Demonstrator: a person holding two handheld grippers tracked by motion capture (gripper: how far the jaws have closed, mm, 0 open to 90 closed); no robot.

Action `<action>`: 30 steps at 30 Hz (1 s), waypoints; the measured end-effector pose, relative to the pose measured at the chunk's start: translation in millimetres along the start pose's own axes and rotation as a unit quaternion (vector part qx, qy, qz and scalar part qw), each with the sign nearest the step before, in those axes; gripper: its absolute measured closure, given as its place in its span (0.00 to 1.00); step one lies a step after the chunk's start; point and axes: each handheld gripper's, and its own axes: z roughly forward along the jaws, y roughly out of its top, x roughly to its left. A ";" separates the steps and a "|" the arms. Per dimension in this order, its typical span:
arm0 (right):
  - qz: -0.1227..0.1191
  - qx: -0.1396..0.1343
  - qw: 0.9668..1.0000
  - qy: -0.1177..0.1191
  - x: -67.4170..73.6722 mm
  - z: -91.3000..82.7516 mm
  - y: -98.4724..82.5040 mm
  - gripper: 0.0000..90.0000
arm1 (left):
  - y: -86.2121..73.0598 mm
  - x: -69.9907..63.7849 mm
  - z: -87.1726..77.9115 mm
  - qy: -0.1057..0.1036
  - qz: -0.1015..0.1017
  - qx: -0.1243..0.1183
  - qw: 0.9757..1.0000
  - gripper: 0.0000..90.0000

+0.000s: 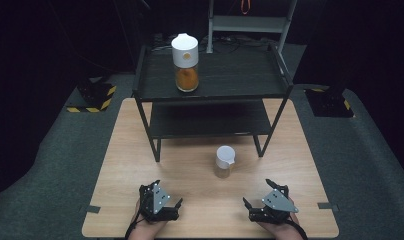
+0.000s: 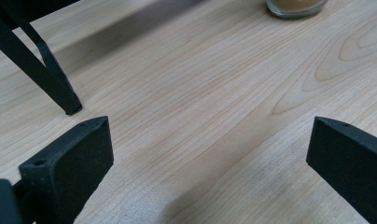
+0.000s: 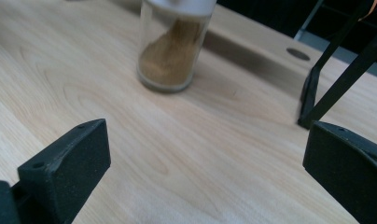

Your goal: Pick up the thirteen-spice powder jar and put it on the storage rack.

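A small glass jar point(image 1: 224, 161) with a white lid and brown powder stands on the wooden table point(image 1: 140, 150), in front of the black shelf rack. The right gripper view shows this small jar point(image 3: 171, 49) ahead and to the left; its base point(image 2: 296, 5) sits at the top edge of the left gripper view. A taller jar point(image 1: 185, 62), white-lidded with orange contents, stands on the rack's top shelf point(image 1: 240, 75). My left gripper point(image 1: 169, 192) point(image 2: 210, 149) rests near the front edge, open and empty. My right gripper point(image 1: 256, 191) point(image 3: 205, 149) rests to its right, open and empty.
The rack's lower shelf point(image 1: 210, 120) hangs just above the table. Its front legs point(image 1: 156, 150) point(image 1: 259, 146) stand on the wood; one leg point(image 2: 60, 91) is near my left gripper, another point(image 3: 312, 100) near my right. Dark floor surrounds the table.
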 end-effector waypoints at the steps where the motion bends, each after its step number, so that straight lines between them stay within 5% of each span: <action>1: 0.001 -0.002 1.000 0.001 -0.4 -0.5 0.3 0.00 | 0.1 -0.2 0.0 0.000 0.000 0.000 1.000 0.01; 15: 0.015 -0.033 0.999 0.006 6.2 3.0 7.4 0.00 | -0.7 -1.0 -0.3 -0.001 0.006 -0.002 1.000 0.01; 30: 0.025 -0.049 0.998 0.003 11.3 22.8 35.5 0.00 | -1.3 -0.5 -0.7 -0.004 0.009 -0.004 1.000 0.01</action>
